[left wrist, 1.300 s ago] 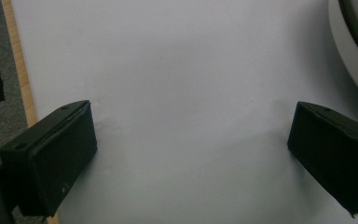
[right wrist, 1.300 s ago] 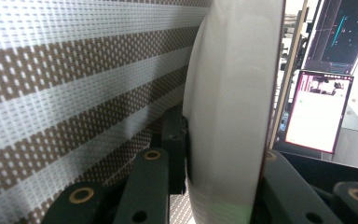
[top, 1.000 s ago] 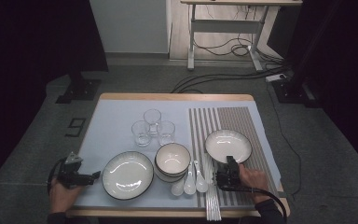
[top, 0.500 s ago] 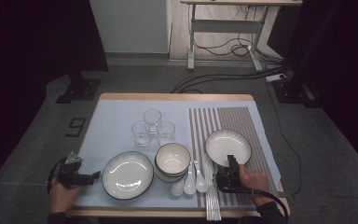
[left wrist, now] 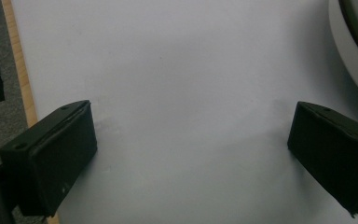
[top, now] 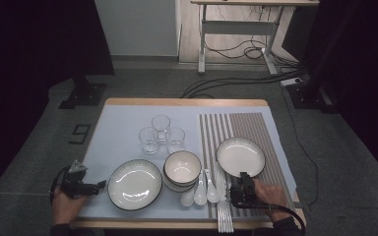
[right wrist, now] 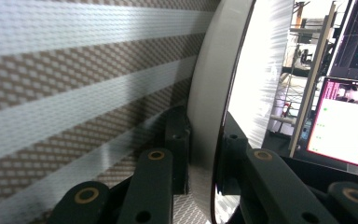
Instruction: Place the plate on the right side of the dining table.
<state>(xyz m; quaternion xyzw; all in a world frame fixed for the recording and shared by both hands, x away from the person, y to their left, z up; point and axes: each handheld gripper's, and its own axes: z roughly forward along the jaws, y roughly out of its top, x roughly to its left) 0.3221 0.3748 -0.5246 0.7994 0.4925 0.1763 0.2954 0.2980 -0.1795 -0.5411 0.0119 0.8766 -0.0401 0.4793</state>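
Your right gripper (top: pixel 241 183), lower right of the high view, is pinching the near rim of the white plate (top: pixel 240 157); its jaws have just been closing, with the rim between them. In the right gripper view the pads (right wrist: pixel 179 154) press on both faces of that plate (right wrist: pixel 214 107), which stands edge-on at centre frame against the striped placemat (right wrist: pixel 74 93).

Your left gripper (top: pixel 81 184), lower left of the high view, holds nothing. In the left gripper view its jaws are spread wide over the pale blue mat (left wrist: pixel 177 84), one at the left edge and one at the right edge of the frame, nothing between them.

Layout, high view, largest first:
- Wooden table (top: pixel 187 102), centre of frame.
- Pale blue mat (top: pixel 123 123), covering the table's left half.
- Striped placemat (top: pixel 256 128), on the right half; the gripped plate lies on it, right of centre.
- Larger dark-rimmed plate (top: pixel 135 184), lower centre-left, just beside the left gripper's jaws. Its edge shows at the upper right of the left gripper view (left wrist: pixel 354 51).
- Stacked bowls (top: pixel 182 169), centre, touching that plate's right side.
- Three glasses (top: pixel 161 133), clustered above the bowls.
- Three white spoons (top: pixel 200 189), below and right of the bowls.
- Chopsticks (top: pixel 225 216), bottom centre, lying along the placemat's left edge.
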